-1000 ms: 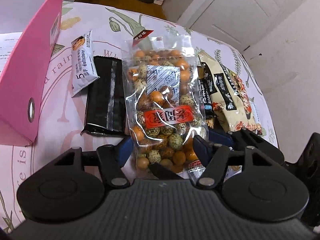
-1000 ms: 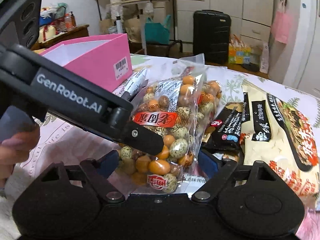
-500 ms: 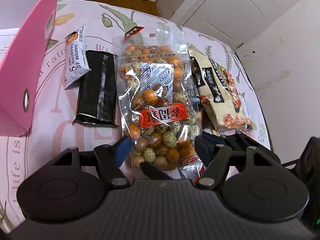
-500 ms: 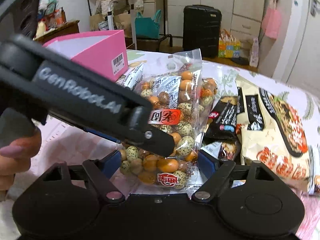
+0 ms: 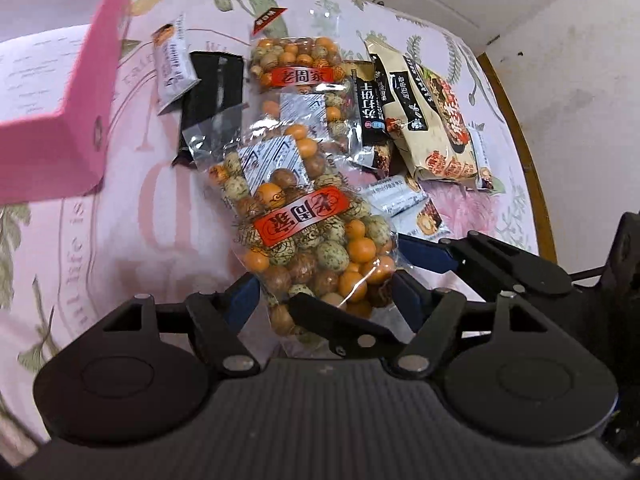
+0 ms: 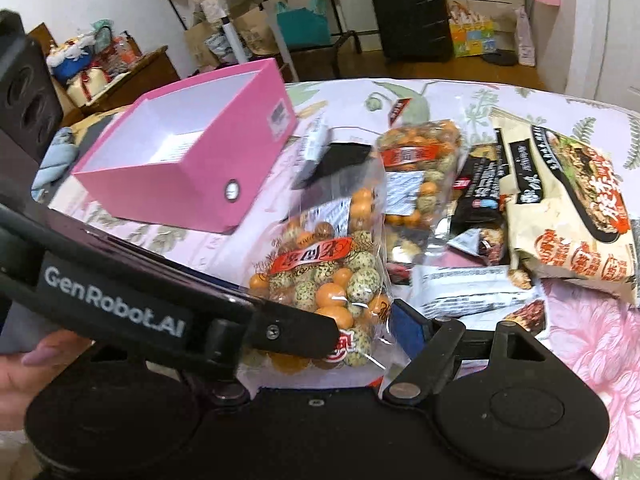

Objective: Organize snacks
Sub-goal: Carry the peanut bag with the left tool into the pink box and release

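1. Nut bag (image 5: 304, 236) hangs lifted above the desk (image 5: 132, 216), its lower end between the fingers of both tools; it sits between the pink box (image 6: 188, 168) and the snack pile, not yet over the box.
2. Left hand-held gripper (image 5: 320, 300) has its blue pads pressed against the bag's bottom on either side, so it looks clamped on the bag.
3. Right hand-held gripper (image 6: 360, 328) also brackets the same bag end; its right pad touches the film, but the left tool hides its other finger, so I cannot tell whether it grips or merely stands around the bag.
4. Box interior shows only white walls and a paper sheet in both views; no snack is seen inside, so the sorting seems barely begun.
5. Left on the desk: a second nut bag (image 5: 298, 68), a black packet (image 5: 212, 92), a white bar (image 5: 174, 66), a dark pouch (image 5: 370, 108), a beige bag (image 5: 424, 120) and a small white packet (image 6: 476, 292), all lying loosely overlapped.
6. Judged from this, the held bag is likely the first item heading for the box, with at least six more to follow.
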Motion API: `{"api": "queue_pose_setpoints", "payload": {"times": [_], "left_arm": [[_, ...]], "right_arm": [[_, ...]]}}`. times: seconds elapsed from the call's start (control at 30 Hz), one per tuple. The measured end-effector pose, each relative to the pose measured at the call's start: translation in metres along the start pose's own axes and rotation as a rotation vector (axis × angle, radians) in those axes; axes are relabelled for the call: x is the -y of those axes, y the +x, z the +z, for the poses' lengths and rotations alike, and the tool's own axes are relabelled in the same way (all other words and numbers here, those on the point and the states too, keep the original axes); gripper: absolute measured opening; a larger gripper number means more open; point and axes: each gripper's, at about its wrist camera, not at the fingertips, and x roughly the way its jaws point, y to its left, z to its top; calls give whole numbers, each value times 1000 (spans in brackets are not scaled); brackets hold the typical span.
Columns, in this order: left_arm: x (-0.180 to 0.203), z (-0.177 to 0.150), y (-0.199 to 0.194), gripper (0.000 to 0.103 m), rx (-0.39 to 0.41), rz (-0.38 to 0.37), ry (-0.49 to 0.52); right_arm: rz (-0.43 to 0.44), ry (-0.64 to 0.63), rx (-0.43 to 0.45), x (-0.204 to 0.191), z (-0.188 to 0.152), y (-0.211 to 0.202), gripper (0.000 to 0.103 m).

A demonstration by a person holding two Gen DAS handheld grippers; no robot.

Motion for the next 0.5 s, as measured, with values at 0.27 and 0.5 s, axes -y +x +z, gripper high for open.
{"api": "queue_pose_setpoints", "payload": {"times": [0.27,0.5], "left_arm": [[-4,-15,-45,71,11,43,-2],[-7,-18,-86,71,35,70,15]], "right_arm": [[55,-43,-7,-36,7,-16,82],[56,-102,18,-71,20,-31,82]]}}
